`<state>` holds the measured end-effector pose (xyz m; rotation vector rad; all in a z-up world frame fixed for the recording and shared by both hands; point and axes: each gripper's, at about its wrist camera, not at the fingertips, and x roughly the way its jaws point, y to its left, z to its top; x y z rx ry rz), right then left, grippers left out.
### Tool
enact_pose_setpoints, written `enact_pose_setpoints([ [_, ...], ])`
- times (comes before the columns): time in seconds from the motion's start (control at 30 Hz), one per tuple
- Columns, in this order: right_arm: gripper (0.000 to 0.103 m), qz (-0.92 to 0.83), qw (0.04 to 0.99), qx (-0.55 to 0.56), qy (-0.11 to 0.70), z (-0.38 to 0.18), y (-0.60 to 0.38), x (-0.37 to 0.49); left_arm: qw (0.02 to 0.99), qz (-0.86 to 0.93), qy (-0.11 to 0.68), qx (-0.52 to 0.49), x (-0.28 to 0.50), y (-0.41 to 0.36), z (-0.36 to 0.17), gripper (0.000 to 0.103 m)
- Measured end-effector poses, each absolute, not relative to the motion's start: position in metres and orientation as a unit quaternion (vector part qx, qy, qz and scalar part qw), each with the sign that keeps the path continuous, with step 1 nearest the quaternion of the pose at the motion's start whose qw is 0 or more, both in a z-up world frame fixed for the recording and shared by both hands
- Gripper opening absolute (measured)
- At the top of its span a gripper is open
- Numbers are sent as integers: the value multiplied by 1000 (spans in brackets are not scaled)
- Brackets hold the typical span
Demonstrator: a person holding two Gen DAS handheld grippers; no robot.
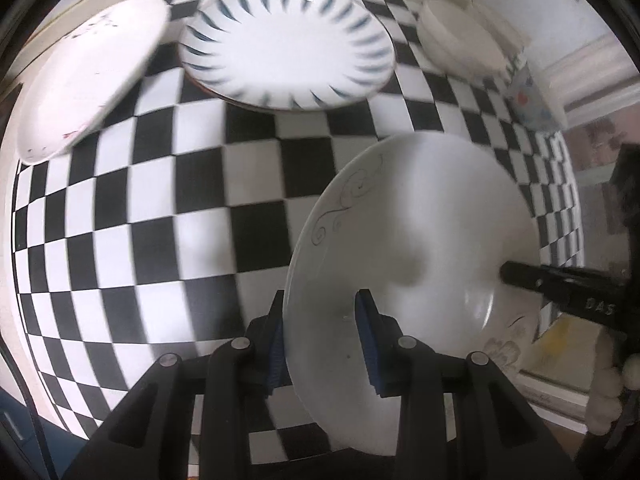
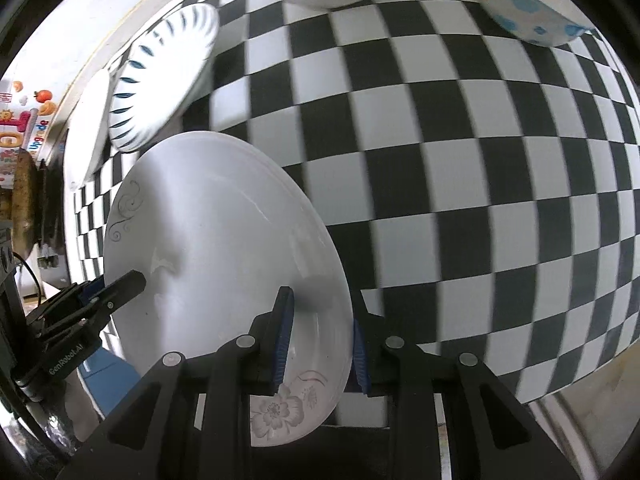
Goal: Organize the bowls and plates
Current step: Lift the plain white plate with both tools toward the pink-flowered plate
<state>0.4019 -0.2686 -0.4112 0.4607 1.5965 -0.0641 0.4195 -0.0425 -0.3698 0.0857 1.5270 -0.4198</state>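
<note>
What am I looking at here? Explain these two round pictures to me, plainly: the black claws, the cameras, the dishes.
No robot here: a person carries a two-finger gripper in each hand, and each has a fisheye camera looking along its fingers, which bends the picture.

One view is from the left gripper, the other from the right gripper. Both are clamped on opposite edges of the same white plate with grey scrolls and a pale flower, held above a black-and-white checkered tablecloth.

On the cloth lie a blue-striped plate, another white plate, a white bowl and a blue-dotted bowl.
</note>
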Motion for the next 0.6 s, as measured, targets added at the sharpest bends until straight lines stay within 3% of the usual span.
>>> enact_pose_setpoints([
  [0.6, 30, -13, 669, 186, 719, -440, -308, 401, 692, -147, 706, 33, 412, -65, -394, 31],
])
